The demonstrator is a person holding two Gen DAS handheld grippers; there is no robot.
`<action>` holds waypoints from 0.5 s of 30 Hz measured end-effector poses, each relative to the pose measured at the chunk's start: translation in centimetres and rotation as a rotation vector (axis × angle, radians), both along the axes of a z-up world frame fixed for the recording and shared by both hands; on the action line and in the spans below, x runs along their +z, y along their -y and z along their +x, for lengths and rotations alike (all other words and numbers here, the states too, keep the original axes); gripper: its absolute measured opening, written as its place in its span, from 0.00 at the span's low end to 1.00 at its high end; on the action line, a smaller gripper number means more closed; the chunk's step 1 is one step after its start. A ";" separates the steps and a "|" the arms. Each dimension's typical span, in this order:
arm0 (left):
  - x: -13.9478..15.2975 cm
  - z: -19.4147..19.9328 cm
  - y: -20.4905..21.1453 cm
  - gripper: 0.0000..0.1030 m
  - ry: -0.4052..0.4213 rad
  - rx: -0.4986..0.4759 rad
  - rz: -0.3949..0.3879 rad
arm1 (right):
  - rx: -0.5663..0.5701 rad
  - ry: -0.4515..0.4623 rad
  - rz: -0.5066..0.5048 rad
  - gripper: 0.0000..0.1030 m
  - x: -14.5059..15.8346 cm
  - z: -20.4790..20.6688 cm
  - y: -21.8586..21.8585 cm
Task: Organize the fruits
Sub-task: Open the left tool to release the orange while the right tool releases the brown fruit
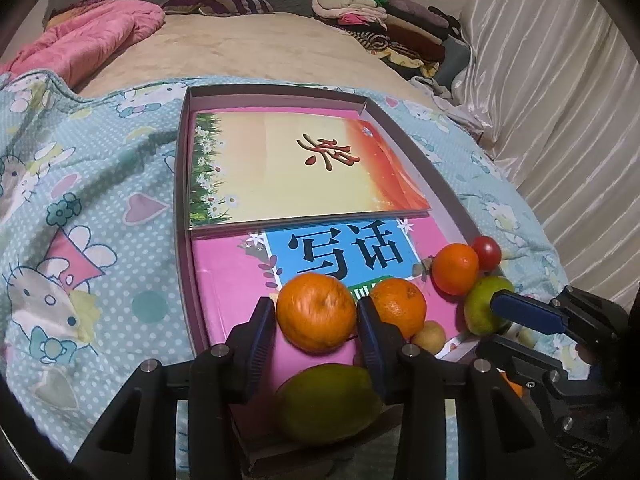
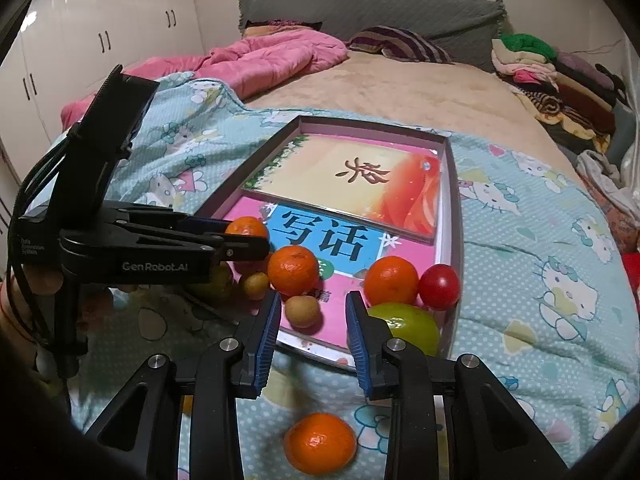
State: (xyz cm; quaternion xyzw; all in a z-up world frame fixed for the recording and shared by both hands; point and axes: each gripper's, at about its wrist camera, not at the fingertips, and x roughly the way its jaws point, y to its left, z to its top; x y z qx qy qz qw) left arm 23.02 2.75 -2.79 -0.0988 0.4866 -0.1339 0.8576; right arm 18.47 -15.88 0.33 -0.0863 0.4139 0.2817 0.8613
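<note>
A shallow box [image 1: 182, 168] with two books inside lies on the bed; it also shows in the right wrist view [image 2: 454, 216]. My left gripper [image 1: 316, 316] is shut on an orange [image 1: 316, 312] held just above the pink book. Beside it lie a second orange [image 1: 400, 306], a third orange [image 1: 456, 268], a red tomato [image 1: 486, 252], a green fruit [image 1: 480, 312], a small tan fruit [image 1: 430, 336] and a large green fruit [image 1: 328, 400]. My right gripper [image 2: 312, 320] is open and empty above the box's near edge, a small tan fruit [image 2: 303, 310] between its tips. One orange [image 2: 320, 442] lies on the blanket below it.
The box rests on a light blue cartoon blanket [image 2: 540, 300]. A pink quilt [image 2: 260, 60] and striped pillow [image 2: 400, 44] lie at the bed's head. Folded clothes [image 2: 552, 76] are stacked at the far right. White wardrobes [image 2: 100, 40] stand at left.
</note>
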 end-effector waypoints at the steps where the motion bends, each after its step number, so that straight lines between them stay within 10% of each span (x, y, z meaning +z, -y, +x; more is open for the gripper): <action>1: 0.0 0.0 0.0 0.41 -0.001 0.000 -0.001 | -0.003 -0.002 0.001 0.34 0.0 0.0 0.1; 15: 1.6 -0.9 0.2 0.53 0.027 0.000 -0.005 | -0.026 0.019 0.019 0.42 0.9 -0.3 0.9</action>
